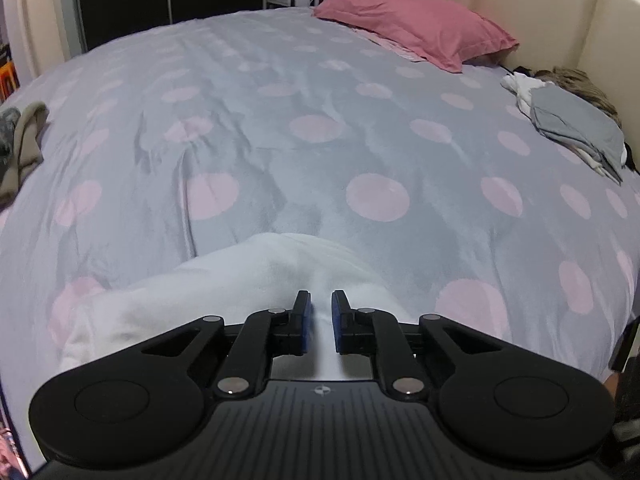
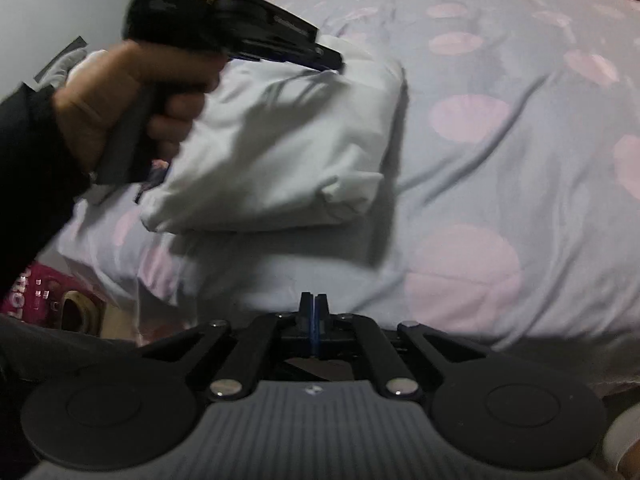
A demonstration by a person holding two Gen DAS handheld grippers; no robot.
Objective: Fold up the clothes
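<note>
A folded white garment lies near the front edge of the bed; in the left wrist view the white garment fills the space right under the fingers. My left gripper has its blue pads narrowly apart with a ridge of white cloth between them, pinching the garment's far edge. A hand holds the left gripper over that edge in the right wrist view. My right gripper is shut with nothing in it, nearer than the garment, above the bed's edge.
The grey bedcover with pink dots is wrinkled. A pink pillow rests against the cream headboard. A pile of folded grey and white clothes sits at the right, loose beige clothing at the left edge. A pink bag is on the floor.
</note>
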